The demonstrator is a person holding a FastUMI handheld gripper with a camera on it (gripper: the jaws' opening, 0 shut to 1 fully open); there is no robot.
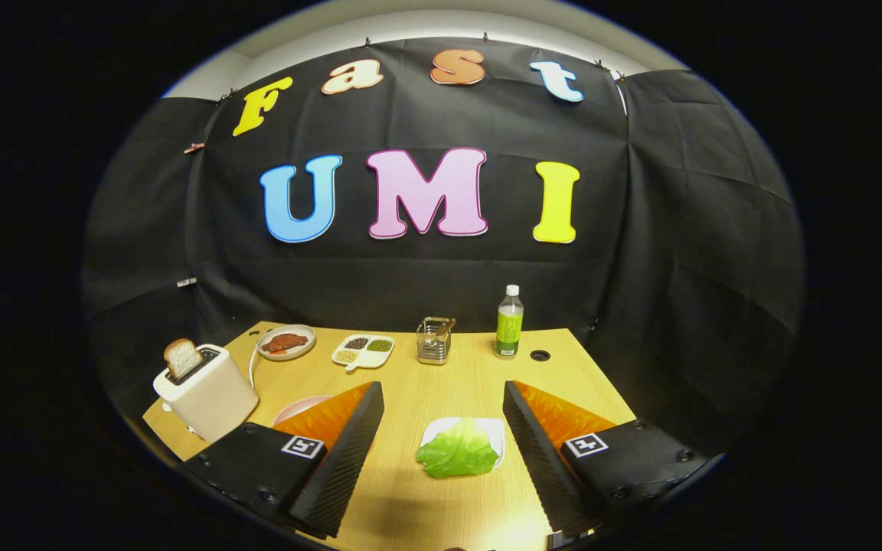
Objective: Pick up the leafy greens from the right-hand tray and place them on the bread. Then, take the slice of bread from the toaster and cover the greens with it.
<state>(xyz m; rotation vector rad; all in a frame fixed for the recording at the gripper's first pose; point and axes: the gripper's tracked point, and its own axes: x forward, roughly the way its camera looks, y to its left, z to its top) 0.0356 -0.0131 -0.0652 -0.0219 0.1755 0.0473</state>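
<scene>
Your gripper (442, 428) spread wide and empty, leafy greens (458, 451) on their white tray (491, 428) between the fingers, toaster (207, 390) with bread slice (182, 357) far left, pink plate (297, 409) half hidden behind your left finger.

The table (410, 383) is showing a smooth, pale wood-grain top with a soft sheen, and the leafy greens (458, 451) are looking like glossy, veined plastic on a smooth white tray (496, 430), lying between the spread fingers of the gripper (442, 448). Those fingers (349, 451) are showing matt black ribbed pads, translucent orange plastic backs and matt black bodies. The toaster (207, 394) is looking like smooth cream plastic holding a porous bread slice (182, 357), while the rack (435, 341) is glinting like metal wire and the bottle (509, 323) is looking like clear, shiny plastic.
</scene>
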